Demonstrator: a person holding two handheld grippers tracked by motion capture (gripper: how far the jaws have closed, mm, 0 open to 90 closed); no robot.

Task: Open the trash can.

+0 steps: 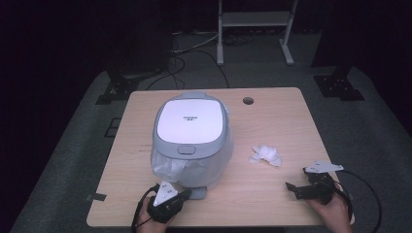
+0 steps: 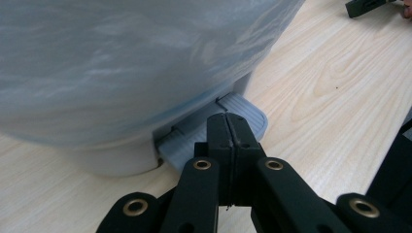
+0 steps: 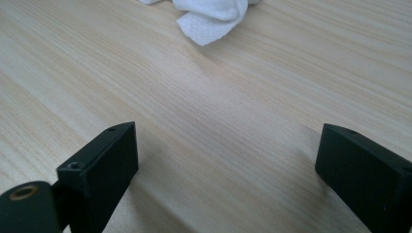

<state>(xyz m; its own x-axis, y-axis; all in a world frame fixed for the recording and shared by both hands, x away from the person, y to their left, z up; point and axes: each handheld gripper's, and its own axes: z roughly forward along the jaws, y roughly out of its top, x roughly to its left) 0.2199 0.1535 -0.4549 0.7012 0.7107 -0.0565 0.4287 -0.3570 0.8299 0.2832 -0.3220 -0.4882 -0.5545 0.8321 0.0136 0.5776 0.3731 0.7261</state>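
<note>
Wooden table (image 1: 272,121): lid shut on bin (image 1: 191,138), left gripper (image 2: 227,127) closed on pedal (image 2: 214,133), right gripper (image 1: 297,190) wide, tissue (image 1: 266,154) probably still to bin.

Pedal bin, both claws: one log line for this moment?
left claw: shut, on bin pedal | right claw: open, empty | crumpled tissue: on table | pedal bin: lid closed

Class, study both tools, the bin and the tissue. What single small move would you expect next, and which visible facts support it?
Probably the left tool, shut and poised over the grey pedal at the bin's base, presses down to lift the closed lid. The right tool waits open, short of the crumpled tissue.
</note>
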